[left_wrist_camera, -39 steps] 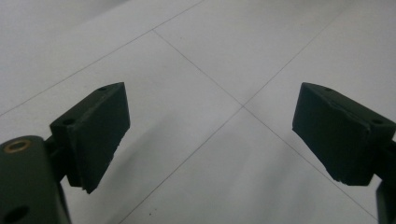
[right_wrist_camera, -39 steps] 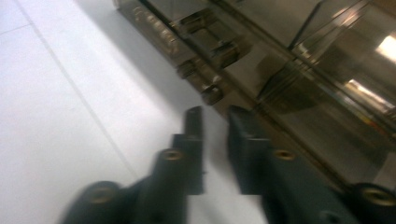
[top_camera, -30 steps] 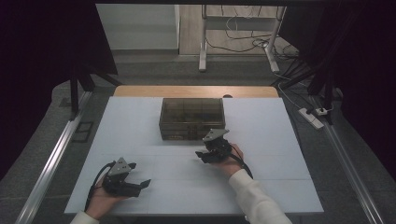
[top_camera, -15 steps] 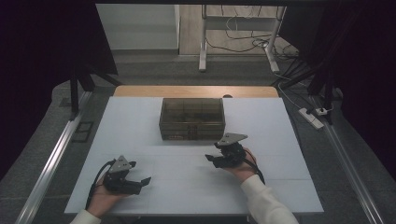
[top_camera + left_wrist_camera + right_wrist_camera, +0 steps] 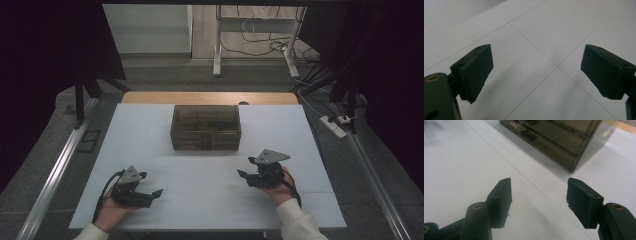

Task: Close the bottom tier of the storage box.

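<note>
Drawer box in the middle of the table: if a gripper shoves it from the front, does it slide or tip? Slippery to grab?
The drawer box is low and wide, flat on the white table, so it would likely slide, not tip. Its smoky clear walls look like hard, glossy plastic: probably stiff but slick for the pads. Small items inside may rattle or shift.

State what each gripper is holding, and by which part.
Nothing. The left gripper and right gripper are both open over the bare white table, apart from the box.
</note>
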Motion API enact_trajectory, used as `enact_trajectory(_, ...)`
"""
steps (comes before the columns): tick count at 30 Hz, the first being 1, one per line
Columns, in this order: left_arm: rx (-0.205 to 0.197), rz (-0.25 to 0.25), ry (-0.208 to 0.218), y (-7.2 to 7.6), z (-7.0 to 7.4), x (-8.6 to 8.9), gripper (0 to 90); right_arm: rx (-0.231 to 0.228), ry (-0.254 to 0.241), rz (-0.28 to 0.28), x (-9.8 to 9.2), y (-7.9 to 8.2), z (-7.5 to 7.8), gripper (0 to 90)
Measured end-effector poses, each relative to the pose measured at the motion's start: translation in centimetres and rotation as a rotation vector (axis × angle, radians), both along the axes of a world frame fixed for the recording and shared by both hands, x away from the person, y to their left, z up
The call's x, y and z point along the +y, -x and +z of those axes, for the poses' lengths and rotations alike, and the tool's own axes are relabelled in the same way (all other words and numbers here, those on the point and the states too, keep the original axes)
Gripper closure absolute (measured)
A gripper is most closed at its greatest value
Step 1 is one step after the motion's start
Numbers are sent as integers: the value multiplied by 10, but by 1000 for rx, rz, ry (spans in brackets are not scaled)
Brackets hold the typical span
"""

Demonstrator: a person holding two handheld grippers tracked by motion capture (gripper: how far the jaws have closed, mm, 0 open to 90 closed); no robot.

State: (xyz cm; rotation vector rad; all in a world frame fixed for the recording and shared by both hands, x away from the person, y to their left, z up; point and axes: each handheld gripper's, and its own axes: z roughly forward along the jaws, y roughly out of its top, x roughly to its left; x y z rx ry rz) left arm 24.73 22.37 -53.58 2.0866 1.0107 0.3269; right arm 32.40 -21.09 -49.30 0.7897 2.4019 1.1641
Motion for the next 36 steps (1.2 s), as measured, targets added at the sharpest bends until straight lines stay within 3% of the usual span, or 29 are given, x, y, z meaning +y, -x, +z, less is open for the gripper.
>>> enact_trajectory(21, -7, 8, 0, 0, 0, -1, 108, 1, -34, -84, -64, 33, -9, 358)
enact_trajectory(36, -10, 16, 0, -1, 0, -1, 108, -3, -36, -95, -71, 35, -10, 356)
